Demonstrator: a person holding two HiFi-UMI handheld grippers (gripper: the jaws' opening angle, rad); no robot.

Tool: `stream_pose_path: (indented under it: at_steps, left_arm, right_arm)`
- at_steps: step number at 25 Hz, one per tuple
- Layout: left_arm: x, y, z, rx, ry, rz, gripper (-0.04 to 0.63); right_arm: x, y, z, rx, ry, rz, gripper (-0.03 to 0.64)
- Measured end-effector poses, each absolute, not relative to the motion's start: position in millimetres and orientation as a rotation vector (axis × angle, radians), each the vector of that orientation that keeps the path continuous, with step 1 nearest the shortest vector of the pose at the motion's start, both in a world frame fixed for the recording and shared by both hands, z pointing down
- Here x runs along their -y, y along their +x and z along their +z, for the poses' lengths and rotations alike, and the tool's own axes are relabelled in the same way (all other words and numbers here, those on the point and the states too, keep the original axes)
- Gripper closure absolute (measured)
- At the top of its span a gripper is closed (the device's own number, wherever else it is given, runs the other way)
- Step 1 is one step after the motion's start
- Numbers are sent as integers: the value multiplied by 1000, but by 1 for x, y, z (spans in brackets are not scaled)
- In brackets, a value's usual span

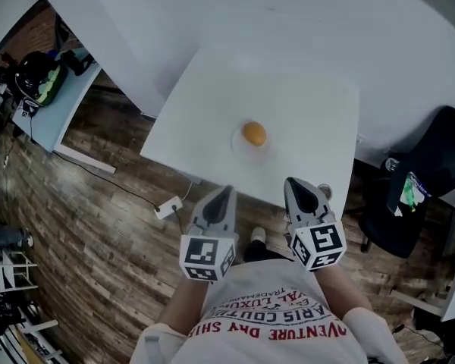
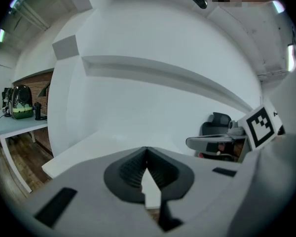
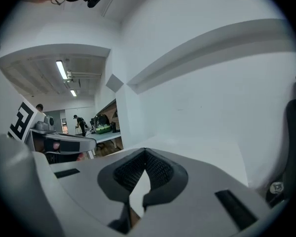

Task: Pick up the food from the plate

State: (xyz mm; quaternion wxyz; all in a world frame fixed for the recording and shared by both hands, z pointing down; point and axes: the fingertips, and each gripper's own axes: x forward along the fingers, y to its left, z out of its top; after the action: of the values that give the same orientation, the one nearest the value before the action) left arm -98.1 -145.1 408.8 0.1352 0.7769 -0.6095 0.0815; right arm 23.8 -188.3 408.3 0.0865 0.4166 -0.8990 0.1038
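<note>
1. Printed white T-shirt (image 1: 273, 321) of the person fills the lower edge of the head view.
2. Left gripper (image 1: 226, 190) and right gripper (image 1: 294, 180) are held side by side at the near edge of the table. Each has its jaws closed together, with nothing between them.
3. Round orange food item (image 1: 253, 133) rests on a pale plate (image 1: 238, 144) toward the near side of the white square table (image 1: 205, 105), apart from both grippers.
4. Wood-plank floor (image 1: 83, 218) carries a white power strip (image 1: 169, 207). A black chair (image 1: 432, 158) stands at right. A side desk (image 1: 49, 116) with a dark bag (image 1: 34, 74) stands at upper left.
</note>
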Motion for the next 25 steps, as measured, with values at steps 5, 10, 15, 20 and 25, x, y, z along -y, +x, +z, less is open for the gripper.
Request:
stream_pose_path:
  at_steps: [5,10,15,20,25]
  left_arm:
    - [201,-98,428,1743,2216,306,589]
    - [236,-99,444,1704,2196,324,589]
    - [269,-100,458,1631,2224,370,589]
    - [303,-107,479,1501,2259,457,589]
    - [328,-104,500,1343,2294,530,589]
  right_arm:
    - [243,29,435,2623,1222,396,606]
    - [275,27,442,2605,1237,445,606]
    - [298,23,455,2550,1278,484,606]
    - [321,14,471,2471,1359,543,606]
    - [338,5,486,2391,1437,611,606]
